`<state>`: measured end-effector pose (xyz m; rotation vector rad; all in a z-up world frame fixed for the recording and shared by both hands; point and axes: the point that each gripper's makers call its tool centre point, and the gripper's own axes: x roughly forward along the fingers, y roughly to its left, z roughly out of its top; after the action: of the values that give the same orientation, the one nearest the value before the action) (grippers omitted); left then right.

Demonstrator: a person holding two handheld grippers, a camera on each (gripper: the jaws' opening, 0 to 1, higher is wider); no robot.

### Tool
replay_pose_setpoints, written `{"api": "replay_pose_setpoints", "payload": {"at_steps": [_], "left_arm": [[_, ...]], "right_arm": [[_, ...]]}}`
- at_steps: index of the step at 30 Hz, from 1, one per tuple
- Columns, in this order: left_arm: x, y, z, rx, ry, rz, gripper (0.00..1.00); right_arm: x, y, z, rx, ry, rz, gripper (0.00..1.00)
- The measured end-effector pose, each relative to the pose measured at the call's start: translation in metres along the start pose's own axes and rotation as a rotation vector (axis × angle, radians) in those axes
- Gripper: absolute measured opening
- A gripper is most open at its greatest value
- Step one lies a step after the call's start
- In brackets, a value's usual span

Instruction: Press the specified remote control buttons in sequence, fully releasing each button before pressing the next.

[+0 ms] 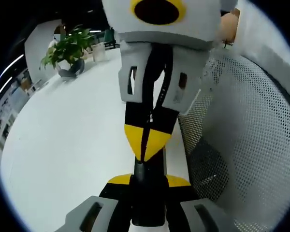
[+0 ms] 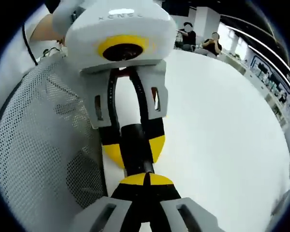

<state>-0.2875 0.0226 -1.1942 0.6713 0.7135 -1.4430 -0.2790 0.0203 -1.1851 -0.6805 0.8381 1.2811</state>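
Observation:
A black remote control is clamped between the yellow-tipped jaws of my left gripper and stands up from the bottom of the left gripper view. My right gripper comes down from above with its jaws shut. Its yellow point touches the near end of the remote. In the right gripper view my right gripper has its tips together, right against the remote. The left gripper grips that remote from both sides. The remote's buttons are hidden.
Both grippers hover over a white table by its edge. A white mesh chair back stands beside the table and also shows on the left. A potted plant sits at the far end, and people sit beyond.

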Motion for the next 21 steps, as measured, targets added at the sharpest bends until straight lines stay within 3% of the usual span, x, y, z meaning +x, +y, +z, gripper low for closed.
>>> {"api": "replay_pose_setpoints", "payload": {"at_steps": [5,12,21], "left_arm": [[0.0003,0.0003,0.0003,0.004,0.001,-0.003,0.23],[0.0007,0.0008,0.0006,-0.003,-0.015,-0.001,0.23],[0.0010,0.0011,0.0006,-0.001,-0.014,-0.003,0.23]], "right_arm": [[0.0020,-0.0031,0.0006,0.047,0.027,0.038,0.00],[0.0044,-0.0049,-0.0002,0.188,0.110,0.116,0.00],[0.0082,-0.0083,-0.0002,0.232,0.171,0.156,0.00]]}}
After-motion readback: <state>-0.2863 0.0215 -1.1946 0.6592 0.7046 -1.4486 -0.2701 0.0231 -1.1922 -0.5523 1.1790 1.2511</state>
